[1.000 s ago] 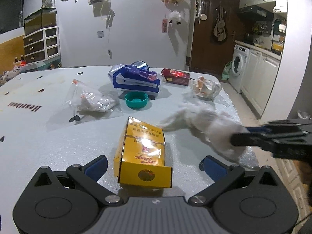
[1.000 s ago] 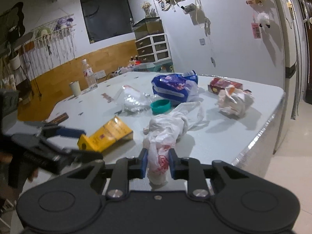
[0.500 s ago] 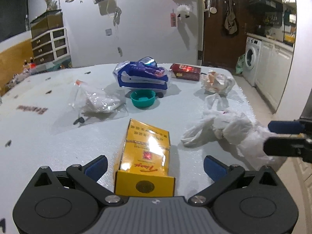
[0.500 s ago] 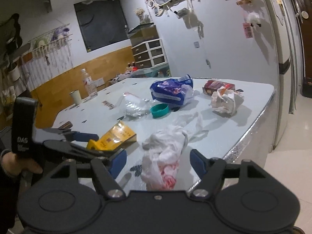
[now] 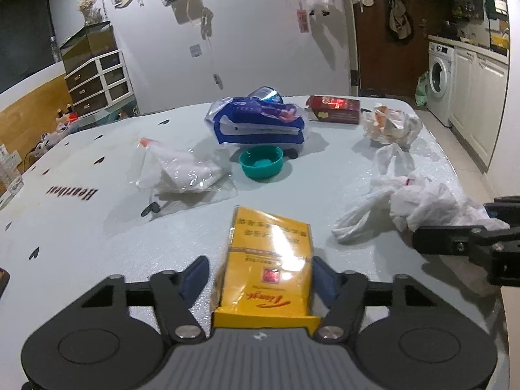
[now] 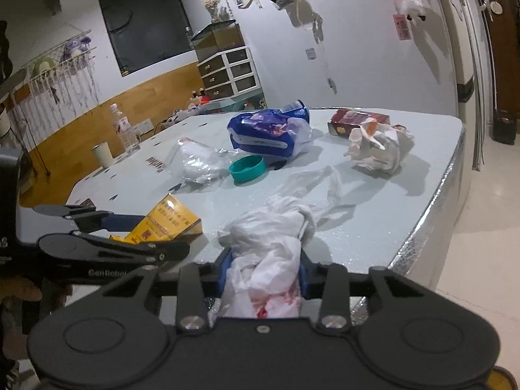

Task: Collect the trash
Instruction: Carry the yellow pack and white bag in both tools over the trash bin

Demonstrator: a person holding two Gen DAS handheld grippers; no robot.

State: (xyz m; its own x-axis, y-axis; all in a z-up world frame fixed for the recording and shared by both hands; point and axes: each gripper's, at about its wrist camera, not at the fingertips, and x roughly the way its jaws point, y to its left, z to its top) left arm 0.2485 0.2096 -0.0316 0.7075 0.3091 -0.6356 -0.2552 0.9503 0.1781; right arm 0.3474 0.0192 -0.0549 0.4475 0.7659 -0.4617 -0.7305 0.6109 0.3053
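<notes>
I am working two tools over a pale counter (image 5: 81, 227) strewn with rubbish, described here from its left side across to its right edge. Toward the left lies a crumpled clear plastic bag (image 5: 185, 172), untouched. Near the front edge, my left tool (image 5: 260, 279) has just been closing, and its blue pads now sit against both sides of a yellow carton (image 5: 269, 260) lying flat on the counter; I judge this a grip, though the carton is not yet lifted. Behind it, around the middle, a teal lid (image 5: 260, 164) rests open side up just in front of a blue wipes packet (image 5: 260, 120). Further back toward the far right corner lie a dark red box (image 5: 334, 109) and, just beside it, a ball of crumpled paper (image 5: 391, 125). At the right edge, my right tool (image 6: 263, 279) has also just been closing, and its pads pinch the near end of a white plastic bag (image 6: 276, 227), whose loose end trails inward across the counter. No bin is in view. By my reckoning the collecting has barely begun: two pieces are in hand, and five lie waiting.
</notes>
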